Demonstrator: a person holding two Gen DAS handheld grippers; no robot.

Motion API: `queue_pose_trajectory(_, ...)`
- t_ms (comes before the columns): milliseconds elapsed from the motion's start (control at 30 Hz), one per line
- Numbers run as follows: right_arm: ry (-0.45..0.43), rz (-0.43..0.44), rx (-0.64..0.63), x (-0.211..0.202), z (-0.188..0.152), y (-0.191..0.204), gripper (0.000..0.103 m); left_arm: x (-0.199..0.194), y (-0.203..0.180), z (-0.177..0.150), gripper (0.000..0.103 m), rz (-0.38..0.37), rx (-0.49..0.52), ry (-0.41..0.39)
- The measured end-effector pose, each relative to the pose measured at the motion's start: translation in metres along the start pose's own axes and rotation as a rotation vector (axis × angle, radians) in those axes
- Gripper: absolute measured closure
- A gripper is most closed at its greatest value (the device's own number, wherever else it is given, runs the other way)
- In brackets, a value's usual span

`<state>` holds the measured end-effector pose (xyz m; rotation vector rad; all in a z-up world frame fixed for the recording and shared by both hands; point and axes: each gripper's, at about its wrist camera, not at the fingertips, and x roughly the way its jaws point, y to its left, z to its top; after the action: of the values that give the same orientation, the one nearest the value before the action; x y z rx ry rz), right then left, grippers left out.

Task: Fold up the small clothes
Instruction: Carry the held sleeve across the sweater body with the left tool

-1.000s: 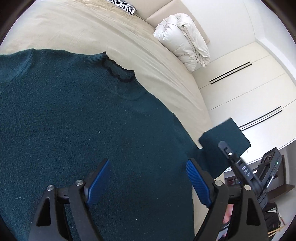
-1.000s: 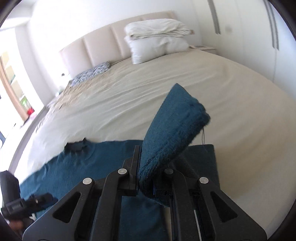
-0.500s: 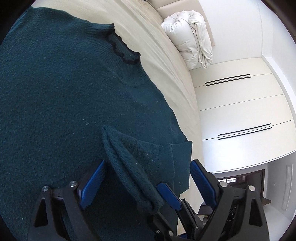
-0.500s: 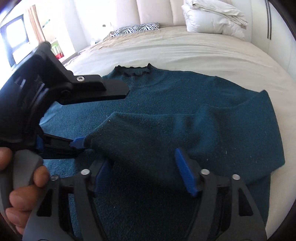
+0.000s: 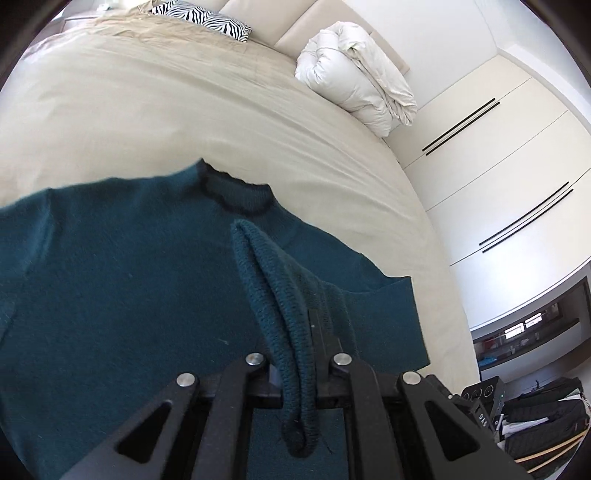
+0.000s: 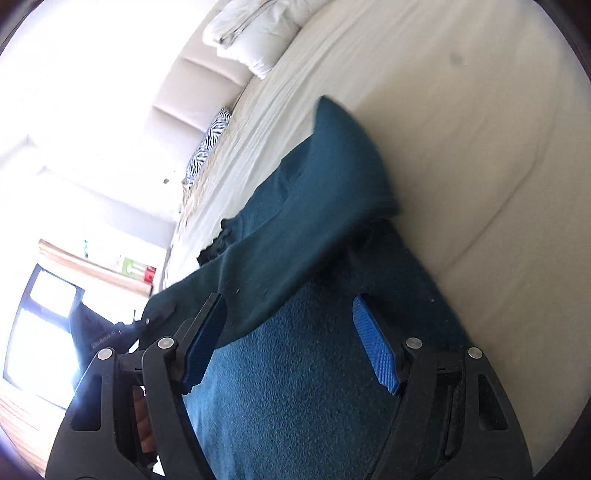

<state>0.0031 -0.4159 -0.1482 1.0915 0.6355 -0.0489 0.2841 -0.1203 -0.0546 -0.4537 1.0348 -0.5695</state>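
A dark teal knit sweater (image 5: 110, 295) lies flat on the bed, collar (image 5: 236, 192) pointing away. Its right sleeve is folded across the chest. My left gripper (image 5: 301, 354) is closing tight on that sleeve's ribbed cuff (image 5: 269, 288), which stands up between the pressed jaws and hangs out behind them. In the right wrist view the picture is rolled sideways. There my right gripper (image 6: 291, 332) stands open just above the sweater's body (image 6: 295, 398), blue pads (image 6: 373, 350) apart with nothing pinched. The folded sleeve (image 6: 314, 221) stretches ahead of it.
The beige bed sheet (image 5: 184, 110) spreads beyond the sweater. A folded white duvet (image 5: 354, 74) and a zebra pillow (image 5: 207, 18) lie by the headboard. White wardrobe doors (image 5: 498, 166) run along the bed's right side, with cluttered shelves (image 5: 535, 417) low at the right.
My right gripper let go of the sleeve cuff, rolled sideways and sank to the sweater. My left gripper shut on the cuff and drew back and up.
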Motion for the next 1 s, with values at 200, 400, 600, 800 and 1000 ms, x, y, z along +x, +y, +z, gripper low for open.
queue_pose_trajectory(200, -0.002, 0.072, 0.112, 0.001, 0.004, -0.003, 0.033, -0.015, 0.046, 0.010, 0.095, 0.083, -0.028, -0.041)
queue_pose_trajectory(400, 0.014, 0.120, 0.244, 0.031, 0.013, 0.001, 0.033, -0.002, 0.061, 0.001, 0.095, 0.129, -0.009, -0.020)
queue_pose_trajectory(600, 0.012, 0.076, 0.256, 0.030, 0.025, -0.005, 0.033, 0.011, 0.067, -0.010, 0.094, 0.137, -0.019, 0.000)
queue_pose_trajectory(800, -0.023, 0.079, 0.289, 0.022, 0.034, -0.016, 0.033, 0.010, 0.073, -0.021, 0.088, 0.114, -0.045, 0.009)
queue_pose_trajectory(1000, -0.093, 0.104, 0.337, 0.004, 0.037, -0.031, 0.034, 0.010, 0.081, -0.027, 0.088, 0.098, -0.063, 0.019)
